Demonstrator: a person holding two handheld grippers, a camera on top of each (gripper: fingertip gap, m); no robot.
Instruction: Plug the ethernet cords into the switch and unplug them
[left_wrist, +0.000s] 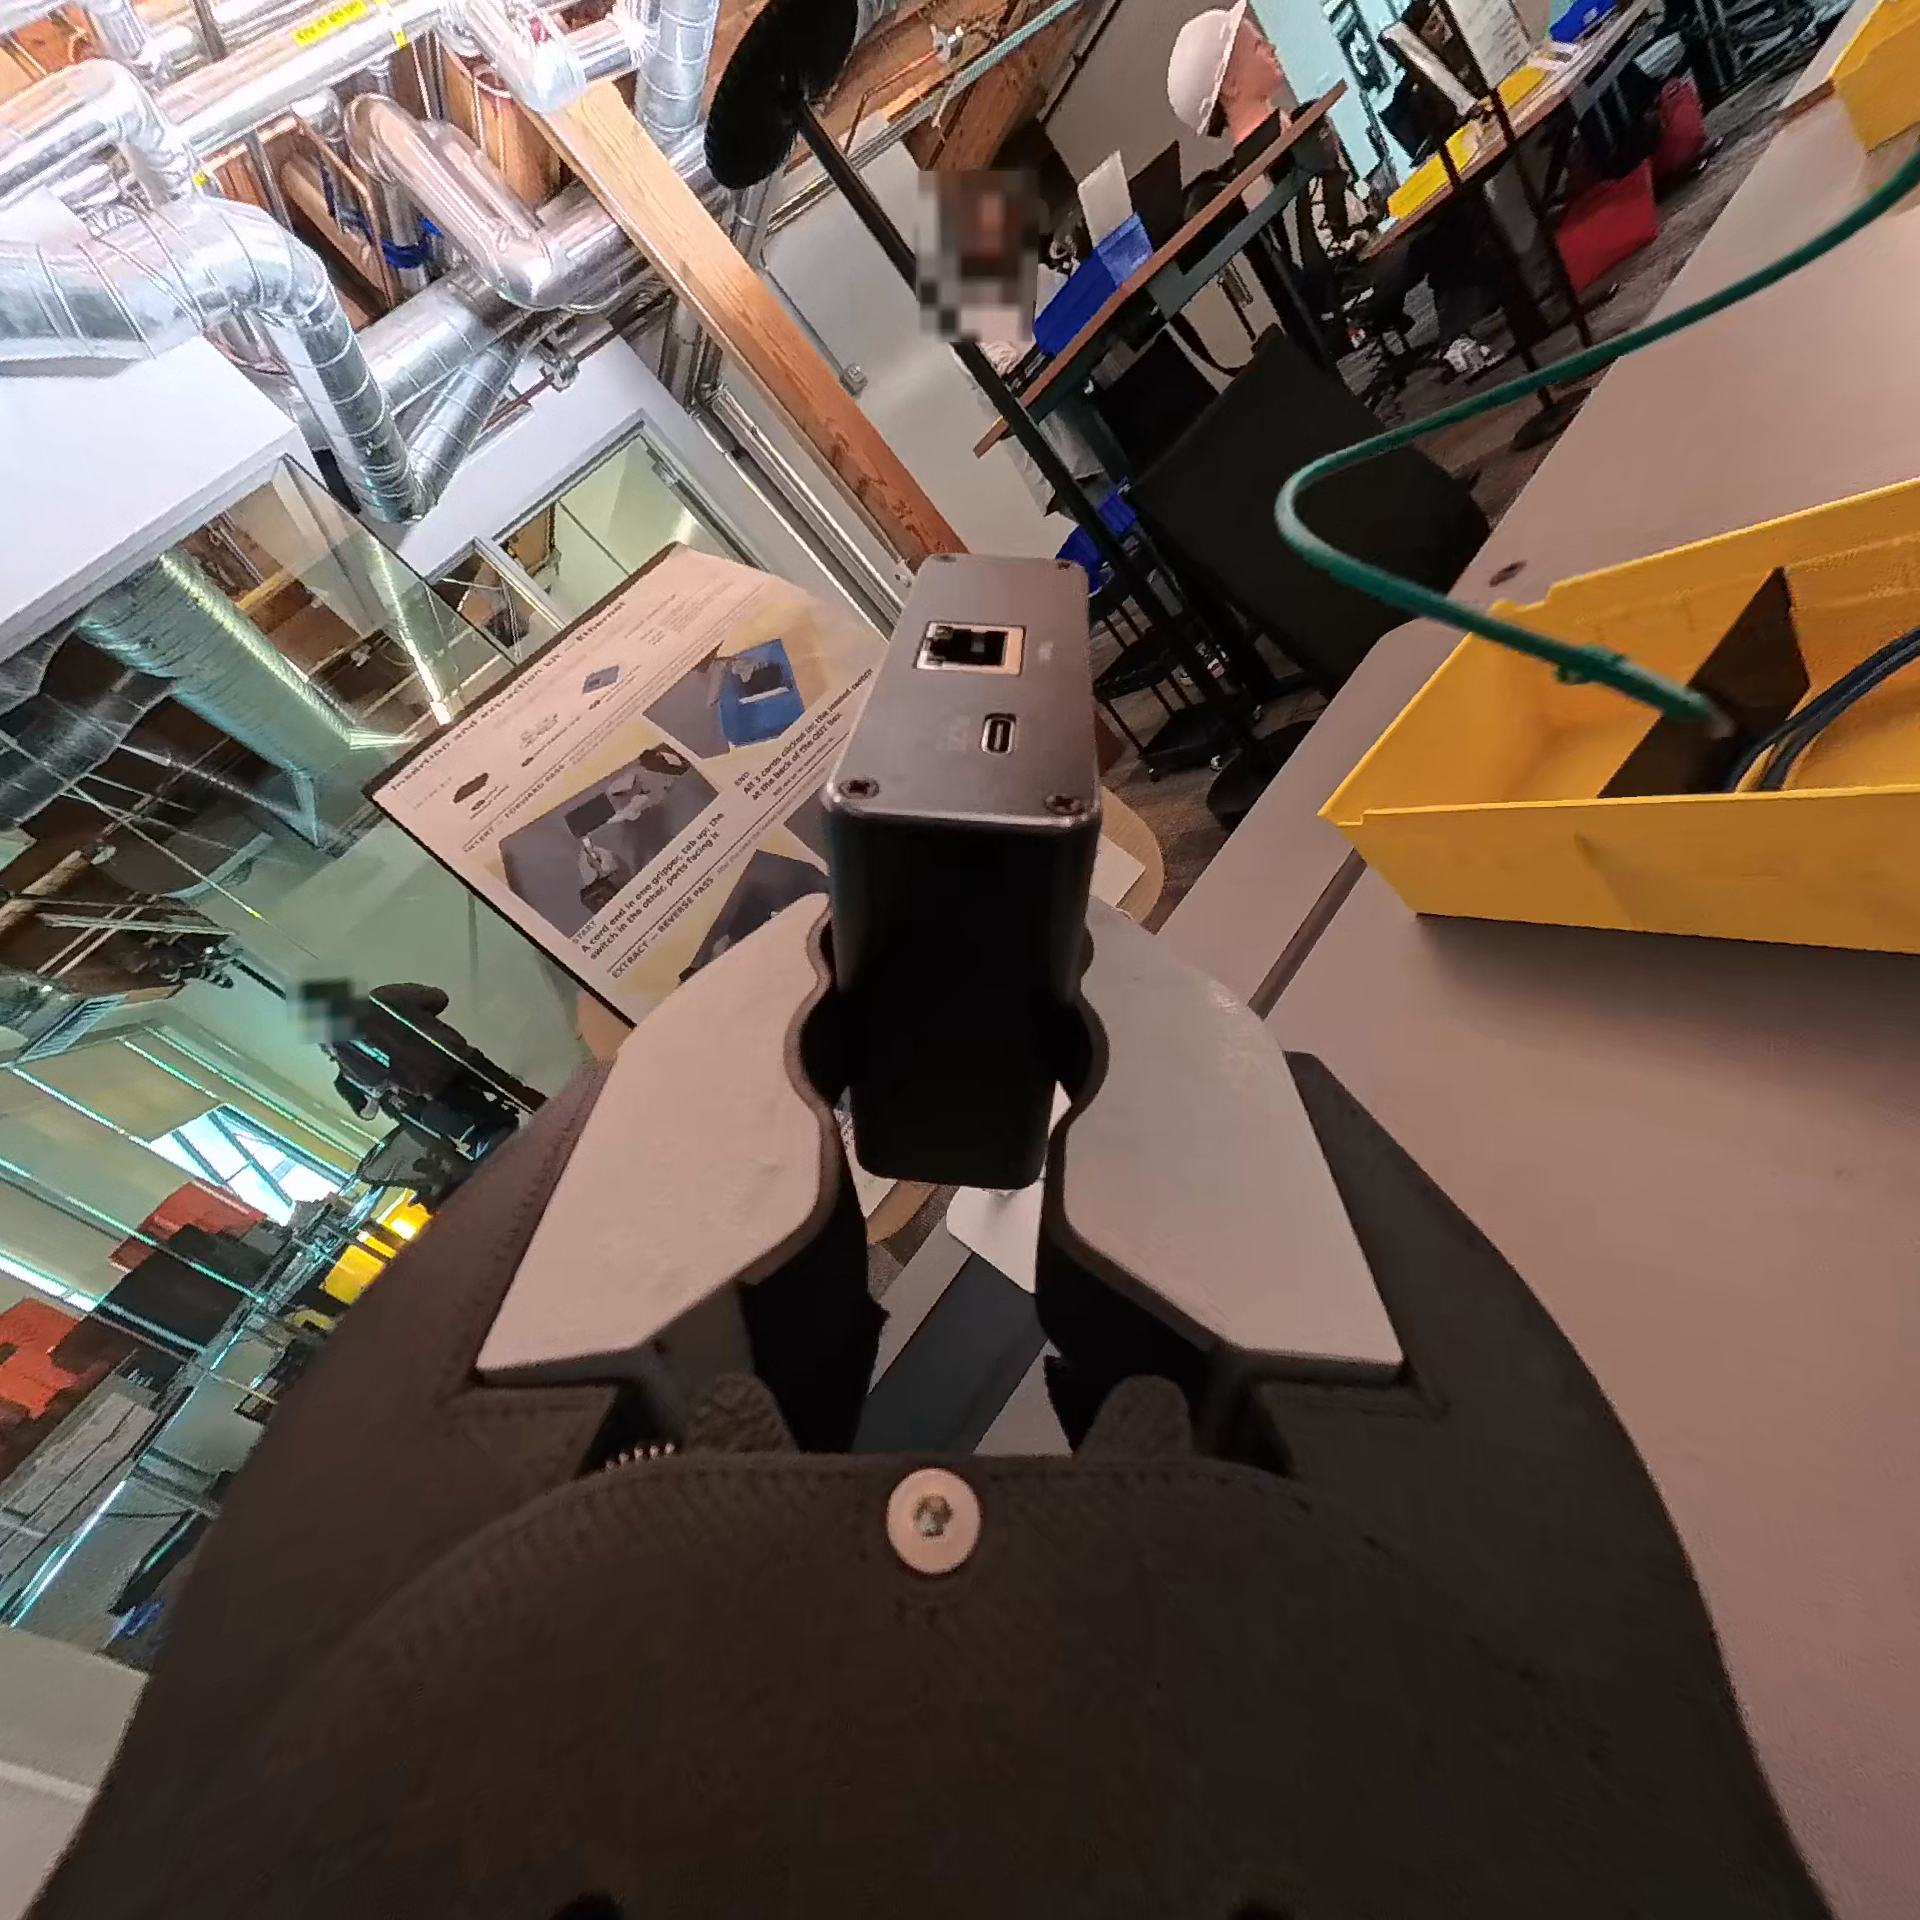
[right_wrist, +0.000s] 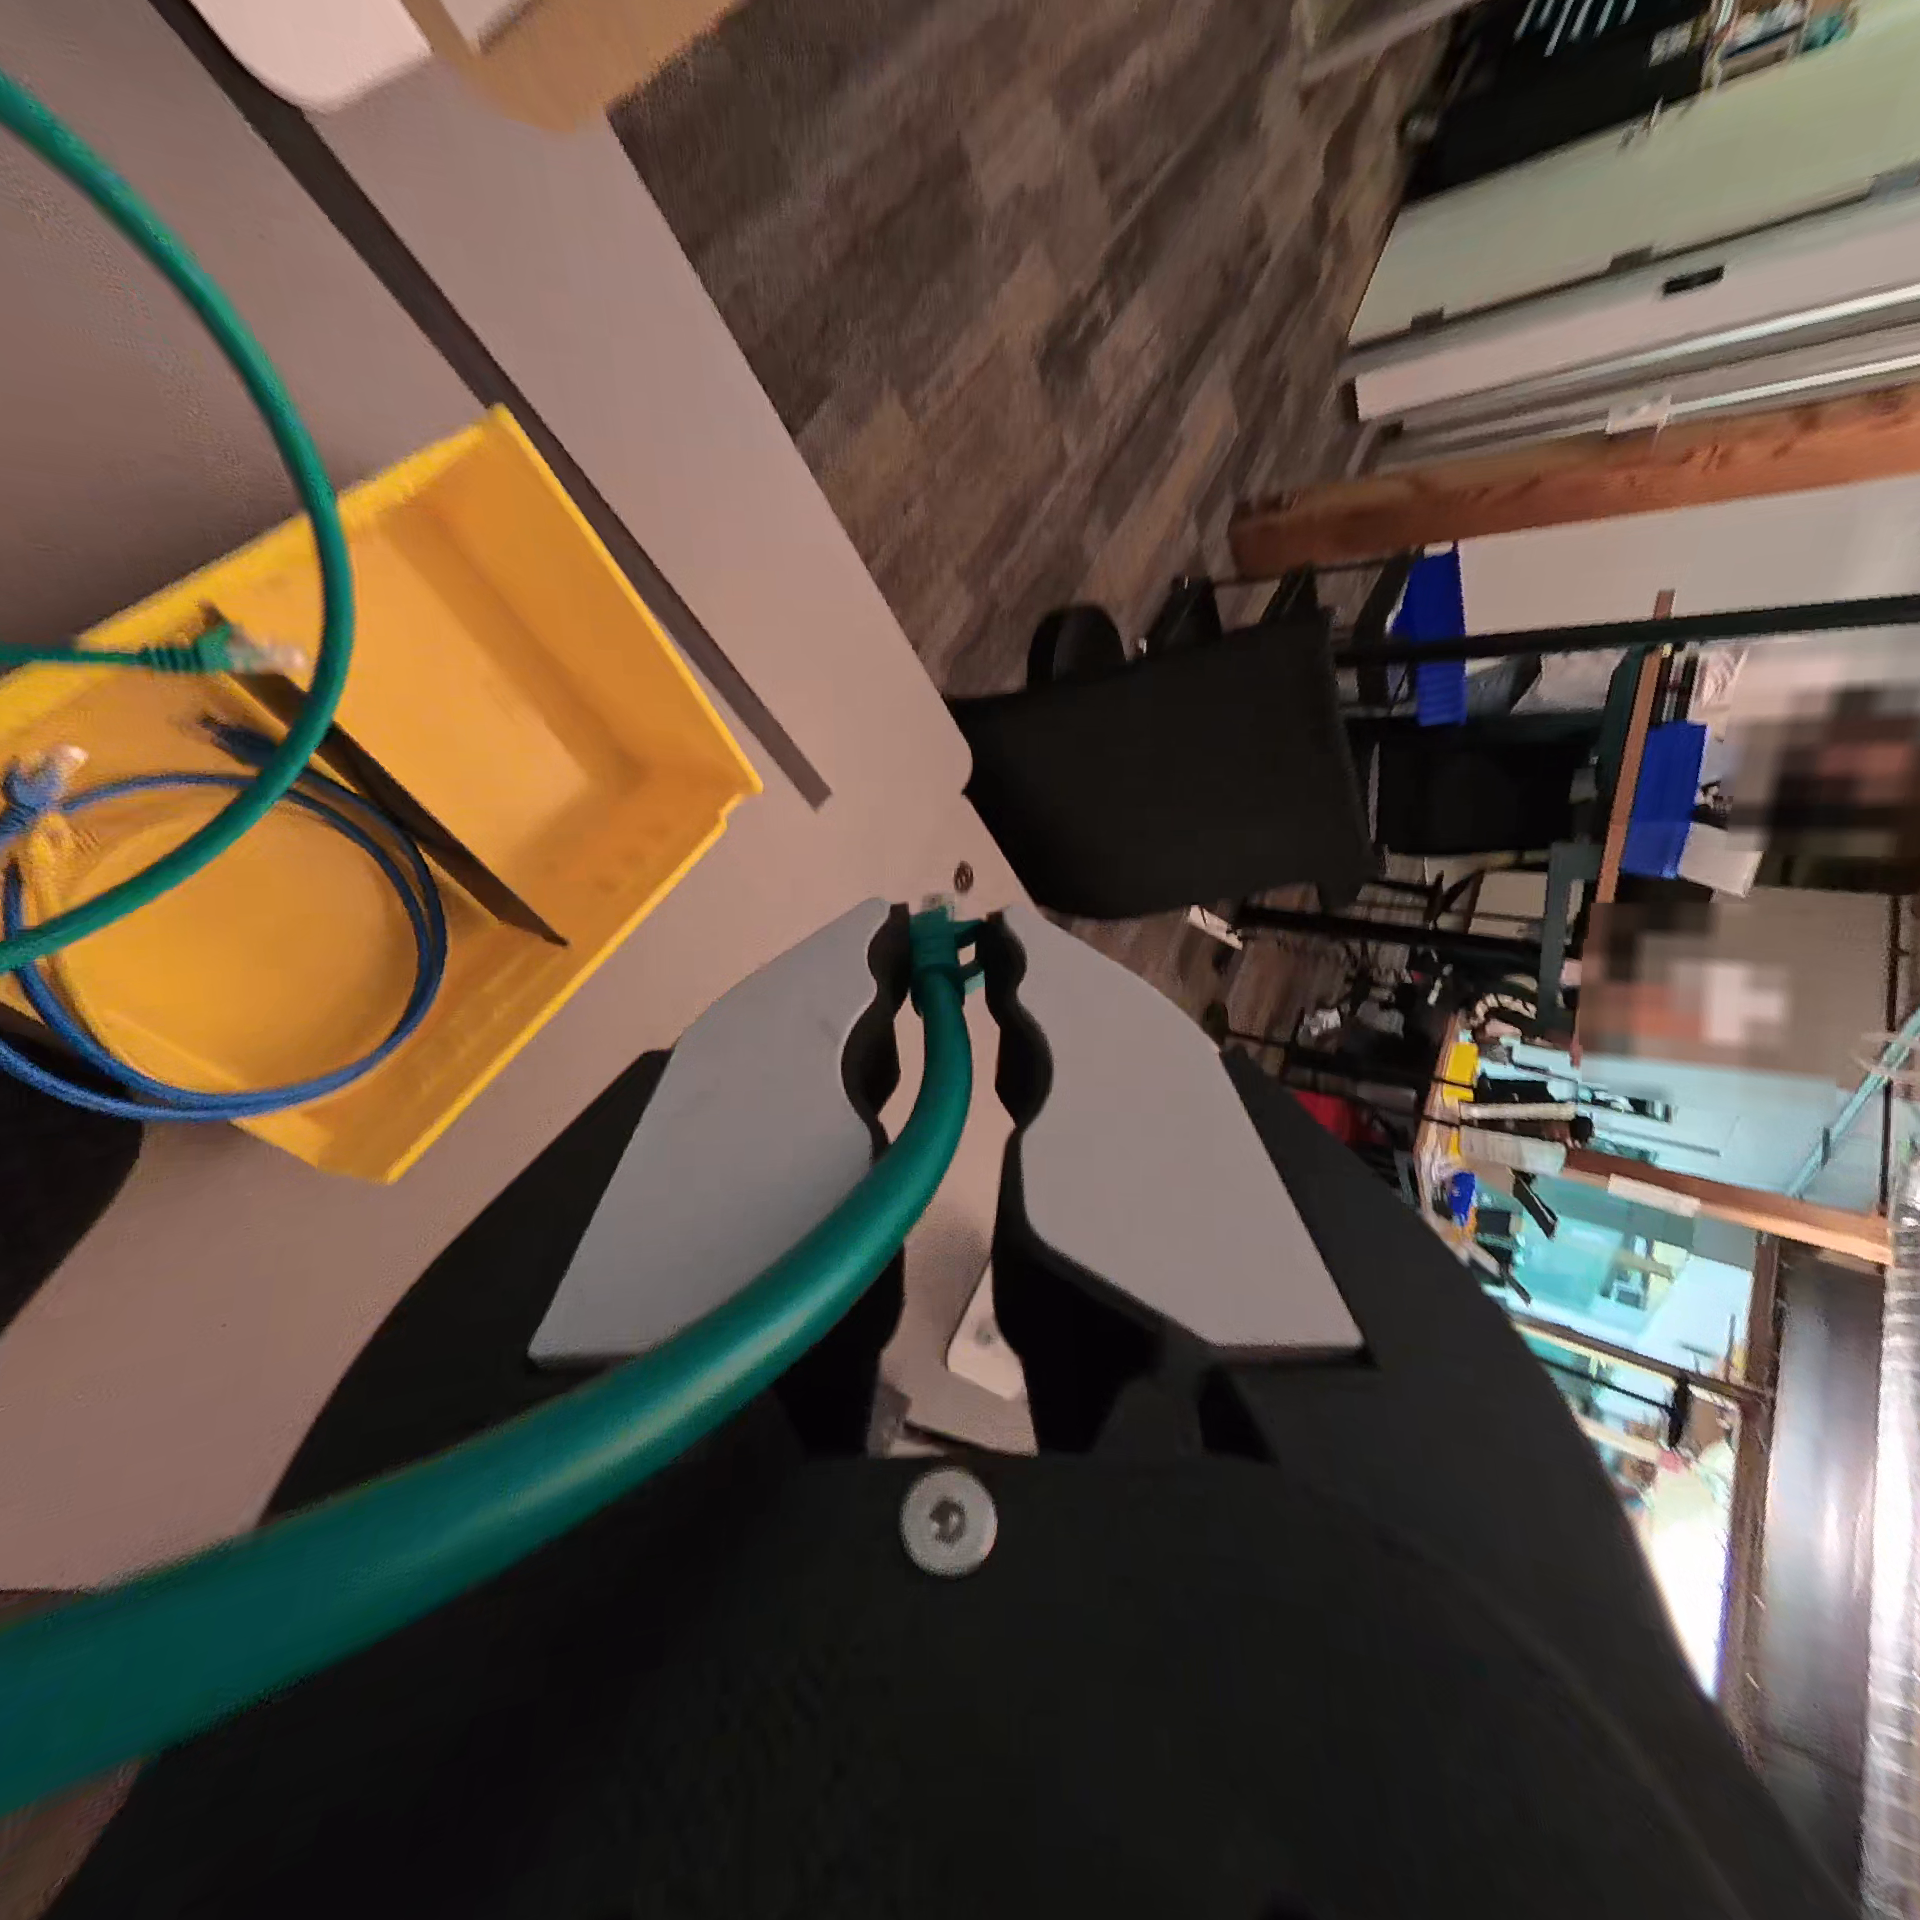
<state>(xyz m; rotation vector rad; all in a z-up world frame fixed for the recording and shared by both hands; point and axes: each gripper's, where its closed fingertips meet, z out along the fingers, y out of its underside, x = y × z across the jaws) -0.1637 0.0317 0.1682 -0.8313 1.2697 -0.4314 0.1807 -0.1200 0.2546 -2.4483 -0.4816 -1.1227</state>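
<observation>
Clamped between the fingers of the left claw (left_wrist: 956, 1029), the black switch (left_wrist: 961, 831) is held in the air, ports uppermost. The green cord (right_wrist: 940, 1049) is gripped at its plug end by the right claw (right_wrist: 945, 956), above the grey surface (right_wrist: 187, 1299); its other end is draped into the yellow bin (right_wrist: 582, 644), where a blue cord (right_wrist: 312, 1081) is coiled.

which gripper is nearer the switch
Left. The left gripper is shut on the switch, holding it off the table. The right gripper holds the green cord's plug; no switch shows in its view.
</observation>
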